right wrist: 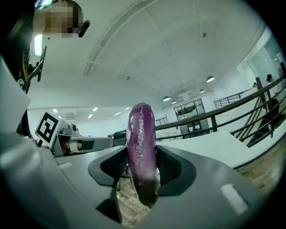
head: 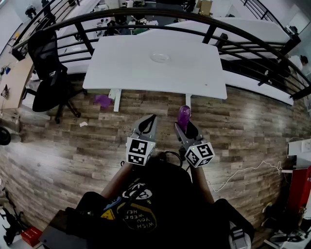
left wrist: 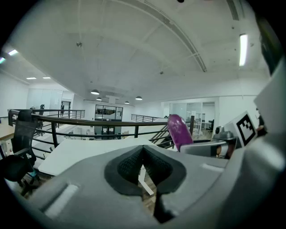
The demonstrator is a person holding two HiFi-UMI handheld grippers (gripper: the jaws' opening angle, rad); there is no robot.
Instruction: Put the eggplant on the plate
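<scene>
The right tongs [right wrist: 143,166], grey plastic with black ribbed pads, are pinching a glossy, dark purple, elongated eggplant [right wrist: 141,129] around its lower half. The eggplant stands nearly upright between the pads. Its long axis runs top to bottom, its rounded end rises well above the tongs, and its lower end hangs just under them.

The left tongs [left wrist: 144,150], made the same way, are pressed together at the tips with nothing between them. They sit just beside the right tongs, on their left and level with them.

Both bare forearms [head: 119,177] reach forward side by side from a black shirt. Both tongs point ahead and tilt slightly down. A white cube with black square markers [head: 137,151] sits at the back of each.

Below the tongs is a brown wood-plank floor [head: 73,146]. Well ahead of them stands a white rectangular counter [head: 126,63]. A clear, round, shallow plate [head: 160,57] lies near its middle, well apart from the eggplant. Between the left tongs and the counter, a small purple scrap [head: 103,100] lies on the floor. Far to the left is a black office chair [head: 46,68]. Beyond the counter runs a curved black metal railing [head: 146,14].
</scene>
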